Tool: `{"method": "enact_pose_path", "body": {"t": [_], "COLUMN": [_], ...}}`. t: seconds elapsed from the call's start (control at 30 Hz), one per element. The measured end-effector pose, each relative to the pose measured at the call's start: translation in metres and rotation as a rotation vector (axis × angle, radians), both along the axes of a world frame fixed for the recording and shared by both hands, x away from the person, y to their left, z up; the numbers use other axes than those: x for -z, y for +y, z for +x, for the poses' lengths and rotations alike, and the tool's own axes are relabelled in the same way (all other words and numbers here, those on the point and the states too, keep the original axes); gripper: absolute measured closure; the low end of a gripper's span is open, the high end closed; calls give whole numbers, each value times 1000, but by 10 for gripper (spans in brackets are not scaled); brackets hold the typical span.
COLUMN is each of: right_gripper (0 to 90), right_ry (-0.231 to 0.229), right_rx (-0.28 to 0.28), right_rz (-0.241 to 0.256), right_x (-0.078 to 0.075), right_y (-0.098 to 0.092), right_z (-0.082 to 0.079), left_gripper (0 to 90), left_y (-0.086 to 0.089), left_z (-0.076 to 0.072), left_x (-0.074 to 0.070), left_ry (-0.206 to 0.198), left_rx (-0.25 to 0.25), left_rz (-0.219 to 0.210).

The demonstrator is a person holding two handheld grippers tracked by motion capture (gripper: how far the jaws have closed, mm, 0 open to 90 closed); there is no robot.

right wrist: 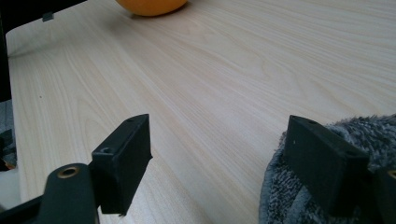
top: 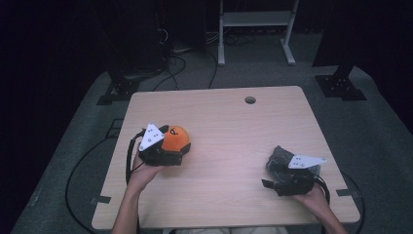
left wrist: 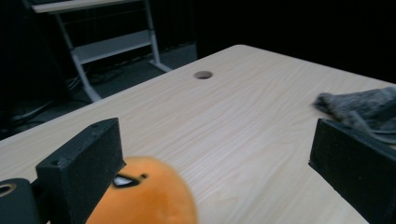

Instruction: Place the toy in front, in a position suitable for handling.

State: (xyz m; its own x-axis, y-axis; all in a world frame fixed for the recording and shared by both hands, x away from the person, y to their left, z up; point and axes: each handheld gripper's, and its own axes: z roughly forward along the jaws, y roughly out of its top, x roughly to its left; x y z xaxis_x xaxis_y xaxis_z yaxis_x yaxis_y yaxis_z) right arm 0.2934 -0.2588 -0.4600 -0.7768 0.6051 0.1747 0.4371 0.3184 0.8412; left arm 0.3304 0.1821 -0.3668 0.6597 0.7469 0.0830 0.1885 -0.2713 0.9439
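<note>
Two grippers, pale wood table [top: 229, 141], seemingly dark room

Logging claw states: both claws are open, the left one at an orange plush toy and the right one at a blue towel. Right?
Not quite: the right gripper view shows a grey fuzzy cloth, not a blue towel. The rest holds: both claws open, left claw at the orange plush toy.

pale matt wood-grain table [top: 229, 126], fuzzy orange plush toy [top: 176, 138], shaggy grey cloth [top: 281, 157].
</note>
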Motion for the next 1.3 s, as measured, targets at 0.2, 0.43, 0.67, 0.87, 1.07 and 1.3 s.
{"method": "enact_pose_path", "body": {"t": [0.2, 0.43, 0.67, 0.87, 1.07, 1.3], "right_gripper": [219, 219, 219, 219, 219, 219], "right_ry": [-1, -3, -4, -6, -5, -4], "right_rx": [4, 6, 5, 5, 3, -1], "right_rz": [-2, -10, -13, -14, -15, -13], "right_x": [0, 0, 0, 0, 0, 0], "right_y": [0, 0, 0, 0, 0, 0], "right_z": [0, 1, 0, 0, -1, -2], "left_gripper": [21, 21, 21, 21, 21, 22], "left_y": [14, 21, 28, 37, 39, 41], "left_z": [7, 10, 17, 23, 26, 32], "left_x": [7, 9, 18, 29, 36, 50], "left_ry": [13, -1, 7, 32, 35, 68], "left_rx": [-56, -103, -129, -169, -184, -209], "left_rz": [0, 18, 31, 16, 38, 58]}}
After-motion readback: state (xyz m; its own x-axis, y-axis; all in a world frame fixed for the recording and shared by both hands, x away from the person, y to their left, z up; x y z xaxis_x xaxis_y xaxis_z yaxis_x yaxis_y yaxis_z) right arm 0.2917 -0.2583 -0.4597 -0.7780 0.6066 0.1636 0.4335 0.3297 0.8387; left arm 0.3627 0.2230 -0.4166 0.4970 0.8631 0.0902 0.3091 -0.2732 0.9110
